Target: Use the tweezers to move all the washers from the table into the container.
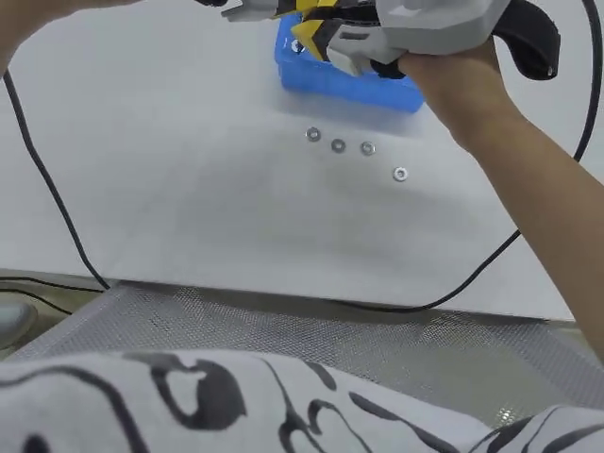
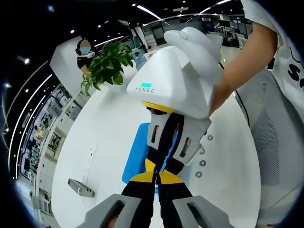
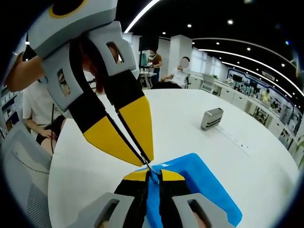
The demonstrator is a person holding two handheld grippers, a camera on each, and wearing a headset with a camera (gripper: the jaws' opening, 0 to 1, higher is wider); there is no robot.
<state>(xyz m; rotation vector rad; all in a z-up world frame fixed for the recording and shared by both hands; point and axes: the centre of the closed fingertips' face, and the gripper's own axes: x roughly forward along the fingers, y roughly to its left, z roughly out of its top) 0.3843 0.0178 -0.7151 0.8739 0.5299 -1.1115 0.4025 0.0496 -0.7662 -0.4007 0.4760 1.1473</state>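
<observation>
The left gripper [image 3: 147, 164] is squeezed tight on the thin dark tweezers [image 3: 126, 133]; the right gripper [image 3: 153, 176] has its jaws nearly together at the tweezers' tip, but I cannot tell if it is pinching them; both are up over the blue container [image 3: 204, 185]; four washers [image 1: 339, 144] lie in a loose row on the white bench [image 1: 189, 189], near the container's near wall, each apart from the next

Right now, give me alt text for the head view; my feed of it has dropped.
Four washers lie loose on the white table, on the near side of a blue container. Above the container, a hand holds a white gripper with yellow-tipped jaws; a black cable trails across the table.
</observation>
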